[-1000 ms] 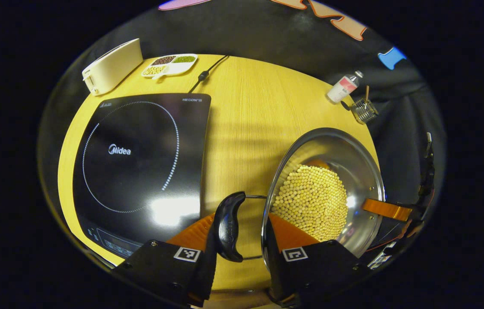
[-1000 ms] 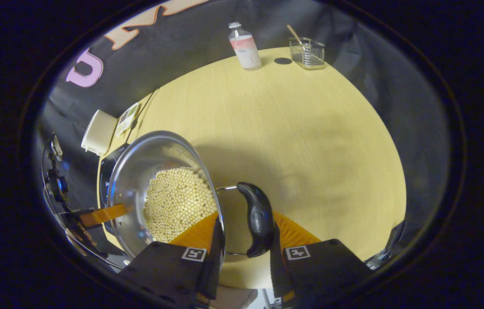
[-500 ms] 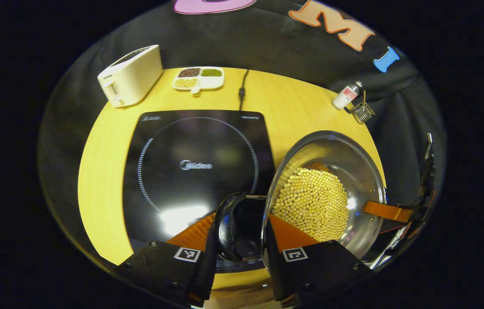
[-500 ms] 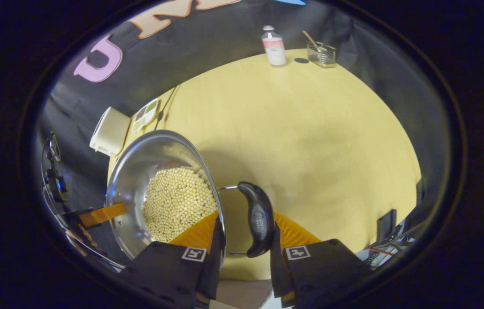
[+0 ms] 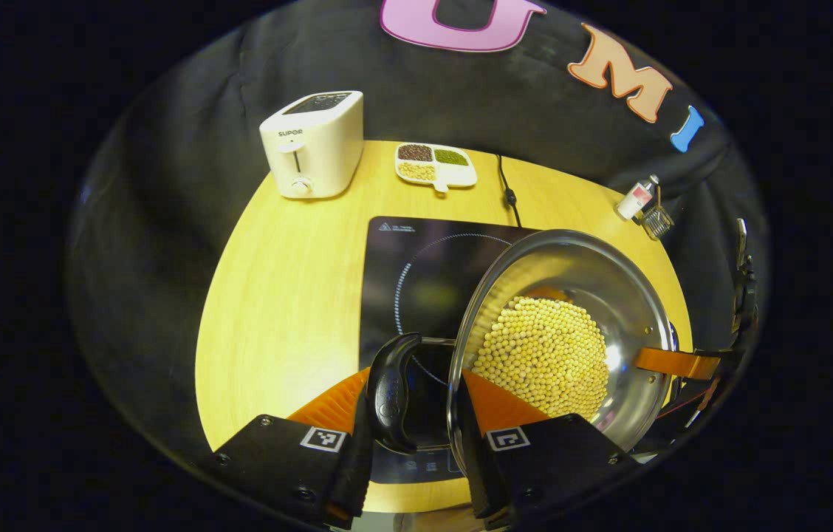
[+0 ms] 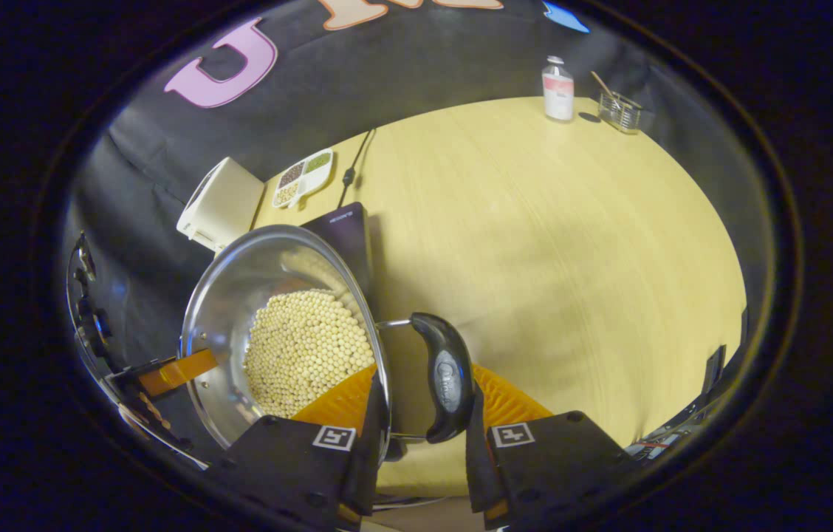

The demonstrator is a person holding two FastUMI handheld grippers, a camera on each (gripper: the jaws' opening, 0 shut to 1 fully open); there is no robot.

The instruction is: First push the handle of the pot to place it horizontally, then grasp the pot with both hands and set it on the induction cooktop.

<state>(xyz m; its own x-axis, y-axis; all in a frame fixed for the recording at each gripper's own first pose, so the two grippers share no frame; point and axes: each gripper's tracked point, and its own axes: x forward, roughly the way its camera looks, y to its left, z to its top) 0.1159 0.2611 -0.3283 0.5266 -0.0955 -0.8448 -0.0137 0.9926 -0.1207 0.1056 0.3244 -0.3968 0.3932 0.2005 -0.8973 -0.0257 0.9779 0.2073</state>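
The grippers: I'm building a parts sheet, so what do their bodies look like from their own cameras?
The left gripper and right gripper look alike: two blocky black matte housings with small screws, each bearing a square black-and-white marker on a white tag near the finger base. The fingers have ribbed faces. No sleeve or cable is clear.

Steel pot [image 5: 631, 295] of pale beans, handles horizontal, above black induction cooktop [image 5: 416, 258]

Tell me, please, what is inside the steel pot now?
The pot holds a heap of small pale round beans, seen again in the right gripper view. They cover most of the bottom, so anything beneath the heap cannot be seen.
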